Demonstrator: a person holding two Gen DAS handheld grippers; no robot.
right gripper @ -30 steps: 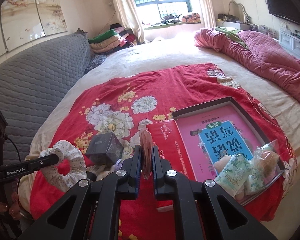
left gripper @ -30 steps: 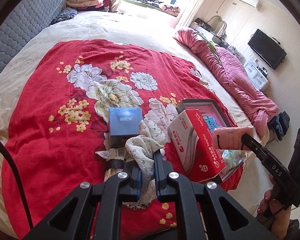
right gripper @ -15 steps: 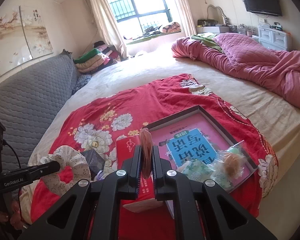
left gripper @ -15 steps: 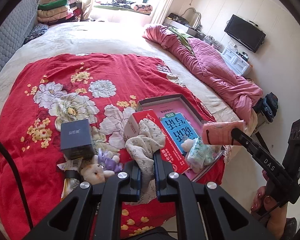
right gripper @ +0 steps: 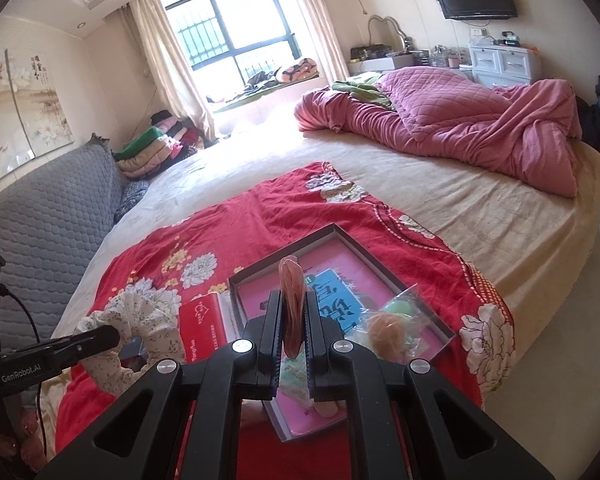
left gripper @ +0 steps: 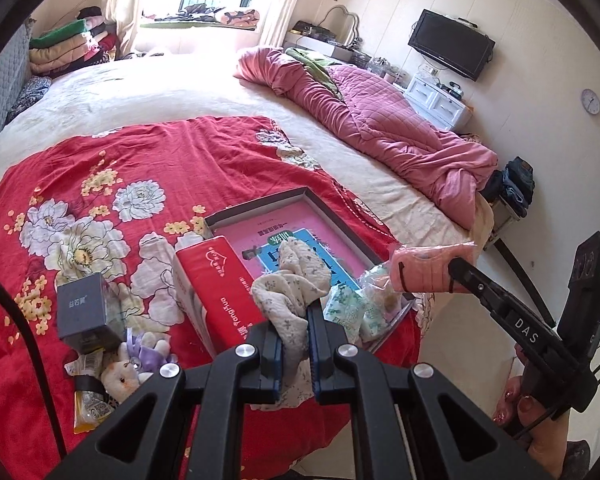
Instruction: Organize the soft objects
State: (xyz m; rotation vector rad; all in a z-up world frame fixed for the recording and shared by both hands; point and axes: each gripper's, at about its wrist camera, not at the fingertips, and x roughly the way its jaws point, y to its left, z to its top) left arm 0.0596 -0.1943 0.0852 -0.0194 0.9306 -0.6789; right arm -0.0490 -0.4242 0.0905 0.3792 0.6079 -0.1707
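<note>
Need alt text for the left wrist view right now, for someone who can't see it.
The left gripper is shut on a floral scrunchie above a red flowered bedspread. Beyond it lie a red box and a shallow tray; at right, the right gripper holds a pink cloth.

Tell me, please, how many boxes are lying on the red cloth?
3: a dark cube box at the left, a red box in the middle, and an open tray box at the right holding a pink book. Others may be hidden behind the grippers.
</note>
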